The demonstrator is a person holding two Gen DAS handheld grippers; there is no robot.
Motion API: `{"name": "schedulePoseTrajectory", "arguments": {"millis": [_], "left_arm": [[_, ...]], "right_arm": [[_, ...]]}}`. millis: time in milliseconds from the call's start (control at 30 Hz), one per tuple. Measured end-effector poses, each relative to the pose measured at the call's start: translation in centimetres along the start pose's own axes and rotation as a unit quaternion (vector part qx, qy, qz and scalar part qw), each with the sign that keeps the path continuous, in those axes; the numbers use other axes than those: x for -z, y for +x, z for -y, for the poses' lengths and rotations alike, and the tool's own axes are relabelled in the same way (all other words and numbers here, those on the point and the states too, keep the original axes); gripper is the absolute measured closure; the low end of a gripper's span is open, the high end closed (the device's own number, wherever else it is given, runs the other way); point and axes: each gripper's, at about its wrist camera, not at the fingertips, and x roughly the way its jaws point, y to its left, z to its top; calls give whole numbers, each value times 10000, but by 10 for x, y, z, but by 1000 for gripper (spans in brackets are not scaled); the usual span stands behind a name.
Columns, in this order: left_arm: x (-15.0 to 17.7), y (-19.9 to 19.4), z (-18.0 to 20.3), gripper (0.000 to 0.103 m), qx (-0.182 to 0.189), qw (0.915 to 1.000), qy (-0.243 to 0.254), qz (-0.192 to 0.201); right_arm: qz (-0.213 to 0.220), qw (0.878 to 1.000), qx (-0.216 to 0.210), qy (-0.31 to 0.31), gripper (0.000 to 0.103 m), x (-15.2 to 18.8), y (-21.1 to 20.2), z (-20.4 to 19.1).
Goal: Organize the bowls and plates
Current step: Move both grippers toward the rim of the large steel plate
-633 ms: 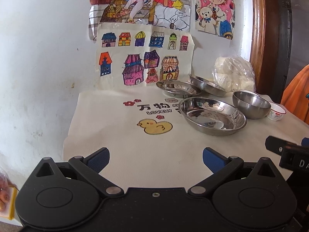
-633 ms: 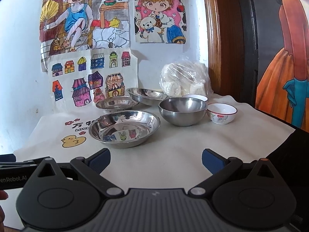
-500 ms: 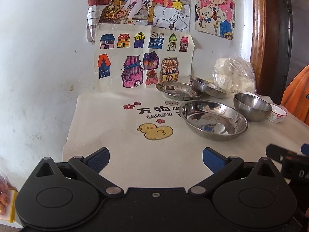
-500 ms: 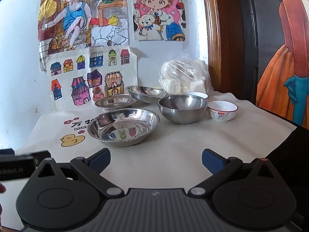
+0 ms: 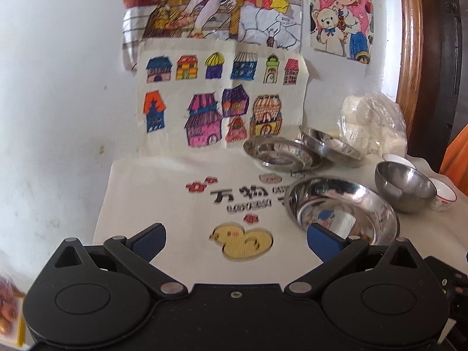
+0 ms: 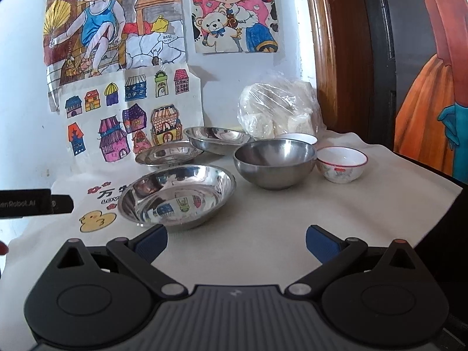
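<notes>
Both your tongs are wide and empty: left tongs (image 5: 235,238), right tongs (image 6: 235,241). The large steel plate (image 6: 177,194) sits near on the desk (image 6: 292,222), just ahead-left of your right tongs, so that hand is nearer.

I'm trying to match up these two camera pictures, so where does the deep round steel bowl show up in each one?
Left wrist view: the deep steel bowl sits at the right edge, behind the big steel plate.
Right wrist view: the same bowl is just right of centre, behind and right of that plate.
Shared landmark: the small white bowl with a red rim, on its right.
</notes>
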Motion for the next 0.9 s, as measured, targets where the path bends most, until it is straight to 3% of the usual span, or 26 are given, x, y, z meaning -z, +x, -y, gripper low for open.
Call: {"name": "schedulePoseTrajectory", "arguments": {"millis": [267, 467, 633, 800, 900], "left_arm": [[-32, 10, 8, 1, -191, 9960, -306, 820], [-62, 20, 18, 1, 250, 9900, -54, 1389], [-92, 43, 31, 1, 532, 9905, 220, 1250], [-110, 77, 44, 1, 950, 9925, 319, 703], [-115, 91, 51, 1, 1006, 9917, 391, 701]], "right_arm": [[143, 9991, -266, -306, 0, -25, 21, 10], [633, 9941, -141, -866, 0, -46, 35, 16], [744, 9885, -294, -1285, 0, -61, 48, 22], [566, 9831, -734, -1576, 0, -77, 71, 33], [550, 9805, -827, -1698, 0, -85, 81, 38]]}}
